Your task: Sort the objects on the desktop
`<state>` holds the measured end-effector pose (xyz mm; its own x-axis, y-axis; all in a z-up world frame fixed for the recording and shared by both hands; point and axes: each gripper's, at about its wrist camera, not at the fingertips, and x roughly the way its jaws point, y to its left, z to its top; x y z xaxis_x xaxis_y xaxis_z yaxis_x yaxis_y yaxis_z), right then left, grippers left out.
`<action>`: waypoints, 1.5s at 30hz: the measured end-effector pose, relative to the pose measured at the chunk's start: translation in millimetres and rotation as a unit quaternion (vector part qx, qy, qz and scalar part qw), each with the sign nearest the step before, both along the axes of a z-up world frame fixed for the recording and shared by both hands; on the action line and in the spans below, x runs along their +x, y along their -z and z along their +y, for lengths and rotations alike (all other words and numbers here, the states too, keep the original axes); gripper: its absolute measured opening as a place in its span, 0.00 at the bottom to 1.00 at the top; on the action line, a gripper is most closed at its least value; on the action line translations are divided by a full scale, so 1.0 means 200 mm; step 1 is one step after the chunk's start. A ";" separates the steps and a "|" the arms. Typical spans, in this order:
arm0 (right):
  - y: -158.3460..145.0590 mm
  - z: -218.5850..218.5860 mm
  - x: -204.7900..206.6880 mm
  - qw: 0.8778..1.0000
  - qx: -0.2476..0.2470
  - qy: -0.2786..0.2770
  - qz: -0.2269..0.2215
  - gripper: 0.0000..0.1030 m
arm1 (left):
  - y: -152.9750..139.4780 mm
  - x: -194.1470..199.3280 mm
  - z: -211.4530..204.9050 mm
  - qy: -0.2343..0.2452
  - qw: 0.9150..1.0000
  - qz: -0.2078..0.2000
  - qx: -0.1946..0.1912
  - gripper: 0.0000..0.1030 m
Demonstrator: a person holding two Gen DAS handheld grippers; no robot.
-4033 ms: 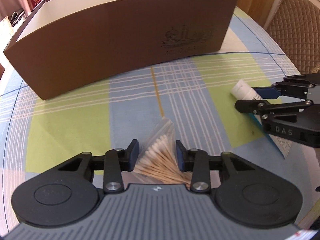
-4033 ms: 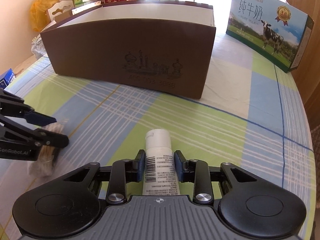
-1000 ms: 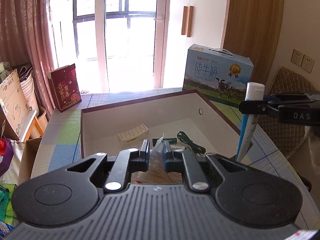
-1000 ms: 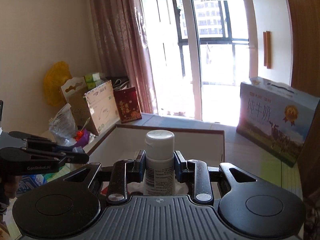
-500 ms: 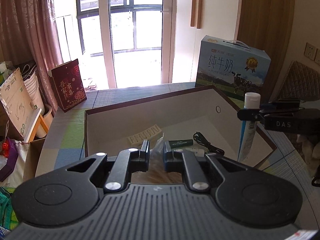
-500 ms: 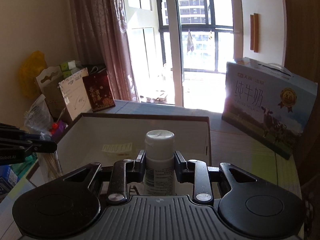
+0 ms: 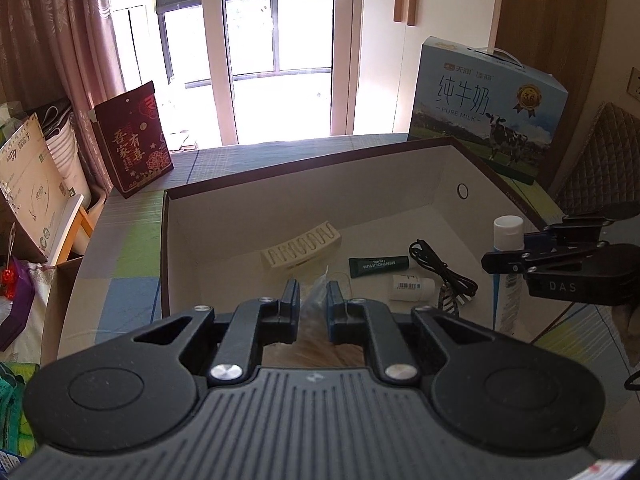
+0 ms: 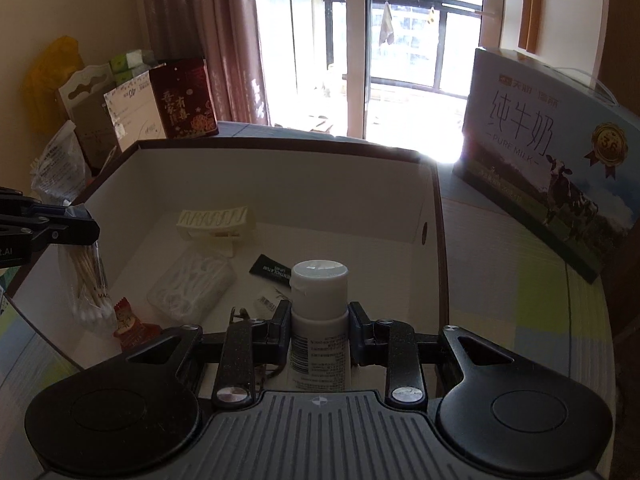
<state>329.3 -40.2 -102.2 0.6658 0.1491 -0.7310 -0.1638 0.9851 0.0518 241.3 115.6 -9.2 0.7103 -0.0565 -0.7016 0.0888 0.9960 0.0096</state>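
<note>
My left gripper (image 7: pixel 313 300) is shut on a clear bag of cotton swabs (image 7: pixel 314 298) over the near left side of the open brown box (image 7: pixel 280 188). In the right wrist view the left gripper (image 8: pixel 86 230) holds the swab bag (image 8: pixel 86 280) hanging down inside the box (image 8: pixel 280 148). My right gripper (image 8: pixel 319 320) is shut on a white capped tube (image 8: pixel 319 304) above the box's near right part. The left wrist view shows the right gripper (image 7: pixel 500 250) holding the tube (image 7: pixel 507 272) upright, cap up.
Inside the box lie a cream clip (image 7: pixel 300 245), a dark green tube (image 7: pixel 378 266), a small white bottle (image 7: pixel 412 287), a black cable (image 7: pixel 442 270), a floss-pick box (image 8: pixel 190 284) and a red wrapper (image 8: pixel 128 322). A milk carton (image 7: pixel 488 108) stands behind right.
Both grippers have carried their items from the tablecloth up over the open box. Over the last second they have tilted down, and more of the box floor shows.
</note>
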 end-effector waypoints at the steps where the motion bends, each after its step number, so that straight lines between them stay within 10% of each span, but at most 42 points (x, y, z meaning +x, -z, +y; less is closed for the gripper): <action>1: 0.01 0.00 0.01 1.000 -0.002 0.000 0.005 0.26 | 0.01 0.01 0.00 -0.001 1.000 0.004 0.001 0.10; 15: 0.07 0.03 0.08 1.000 -0.013 -0.001 0.028 0.26 | 0.21 0.21 0.06 -0.023 0.997 0.053 0.043 0.10; 19: 0.06 0.04 0.07 1.000 0.000 -0.014 0.024 0.45 | 0.23 0.24 0.06 -0.029 0.997 0.057 0.049 0.12; 29: -0.06 0.09 -0.06 0.999 0.020 -0.033 -0.014 0.98 | 0.14 0.16 0.07 -0.049 0.997 0.050 0.031 0.49; 32: -0.08 0.10 -0.13 0.999 0.031 -0.034 -0.021 0.98 | 0.11 0.09 0.06 -0.057 0.997 0.049 0.020 0.71; 45: -0.15 0.11 -0.47 0.999 0.043 -0.009 -0.024 0.98 | -0.01 -0.28 -0.03 -0.095 0.995 0.034 -0.001 0.90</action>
<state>236.0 -18.0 -72.3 0.6963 0.2220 -0.6826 -0.1862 0.9743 0.1270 184.6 108.9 -6.5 0.6600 0.0720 -0.7478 -0.1003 0.9949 0.0073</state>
